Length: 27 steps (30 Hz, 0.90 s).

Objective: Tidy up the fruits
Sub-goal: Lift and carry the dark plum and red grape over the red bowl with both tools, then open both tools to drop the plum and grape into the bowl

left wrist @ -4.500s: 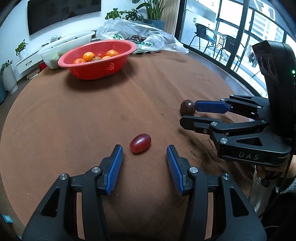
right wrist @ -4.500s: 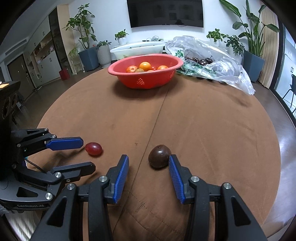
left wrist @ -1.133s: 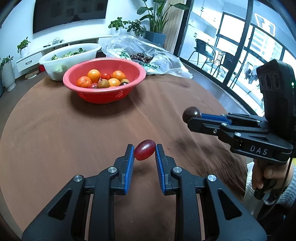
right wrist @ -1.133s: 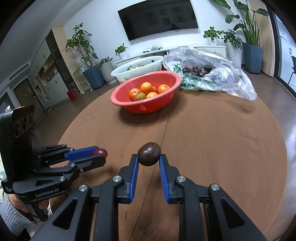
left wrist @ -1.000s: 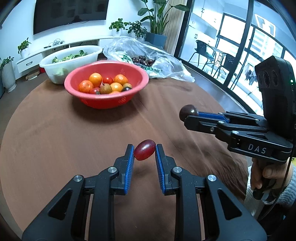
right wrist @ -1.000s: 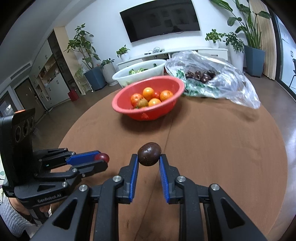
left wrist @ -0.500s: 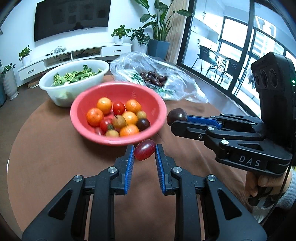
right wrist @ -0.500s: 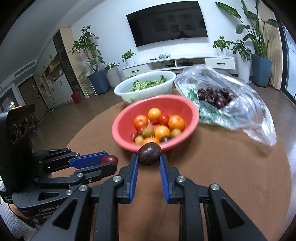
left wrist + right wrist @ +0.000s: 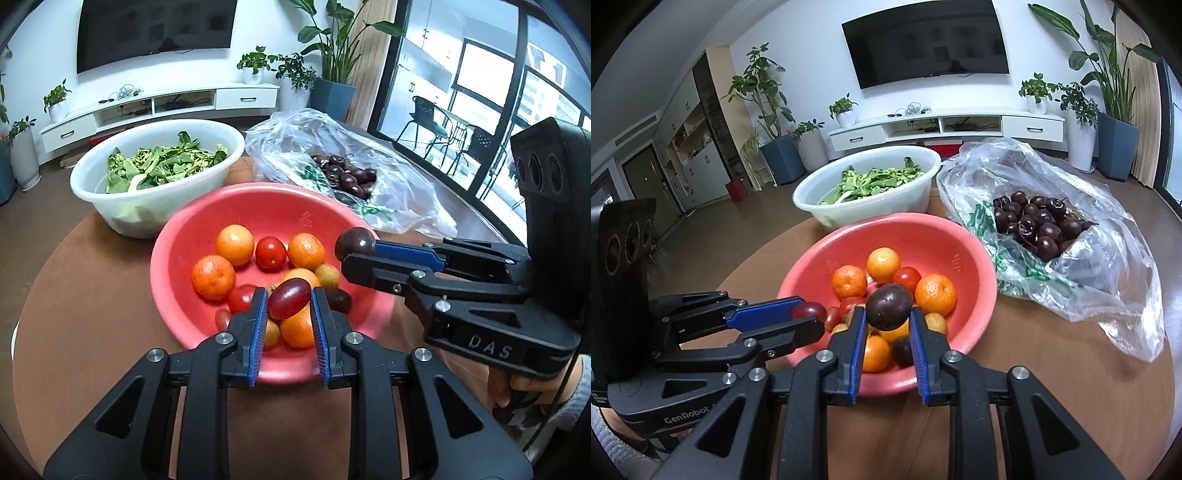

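Red grape [image 9: 289, 298] sits pinched in the left gripper [image 9: 287, 321] jaws over the bowl [image 9: 173, 258]; right gripper [image 9: 886, 325] jaws clamp the dark plum [image 9: 889, 306] there too; both look light, thin-skinned, squishy, so hold gently across the middle.

Red basket [image 9: 177, 254]: its near rim is blurred and partly hidden behind the left claw [image 9: 287, 312].
Fruits at basket bottom: several are covered by the claw fingers and the red grape [image 9: 289, 293]; I cannot tell their kinds.
Dark plum [image 9: 889, 301]: its lower part is hidden between the right claw [image 9: 888, 325] pads.
Person's hand [image 9: 517, 387]: cut off at the right edge.
Worktop [image 9: 1052, 369]: near part hidden under both tools.
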Motion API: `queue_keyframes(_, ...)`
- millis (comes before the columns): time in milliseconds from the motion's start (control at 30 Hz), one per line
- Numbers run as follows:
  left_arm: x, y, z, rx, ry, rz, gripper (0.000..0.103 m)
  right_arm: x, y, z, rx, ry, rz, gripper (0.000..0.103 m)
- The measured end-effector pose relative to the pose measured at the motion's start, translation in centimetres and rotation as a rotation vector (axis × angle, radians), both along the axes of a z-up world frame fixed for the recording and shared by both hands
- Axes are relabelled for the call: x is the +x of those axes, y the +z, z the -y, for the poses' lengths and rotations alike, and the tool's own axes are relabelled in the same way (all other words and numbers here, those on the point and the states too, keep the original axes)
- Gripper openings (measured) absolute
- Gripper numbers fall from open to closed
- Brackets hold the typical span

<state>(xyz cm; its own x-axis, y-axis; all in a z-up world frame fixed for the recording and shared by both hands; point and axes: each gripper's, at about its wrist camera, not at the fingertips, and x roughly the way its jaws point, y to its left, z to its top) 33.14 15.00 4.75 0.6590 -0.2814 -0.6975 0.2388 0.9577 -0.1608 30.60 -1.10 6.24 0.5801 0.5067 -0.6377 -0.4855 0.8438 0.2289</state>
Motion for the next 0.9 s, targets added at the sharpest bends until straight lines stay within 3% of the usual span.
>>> queue_keyframes(567, 4.2, -2.3, -0.8, 0.024, 0.067, -0.025, 0.025, 3.7, -1.4, -1.9, -0.077, 0.001, -0.004, 0.027)
queue_keyframes(733, 4.3, -2.3, -1.8, 0.002, 0.104, -0.011, 0.055, 4.1, -1.5, -1.9, -0.081, -0.011, 0.0, 0.027)
queue_keyframes(900, 4.0, -1.9, -2.0, -0.005, 0.117, 0.005, 0.057, 4.2, -1.6, -1.2, -0.061, -0.032, 0.001, 0.036)
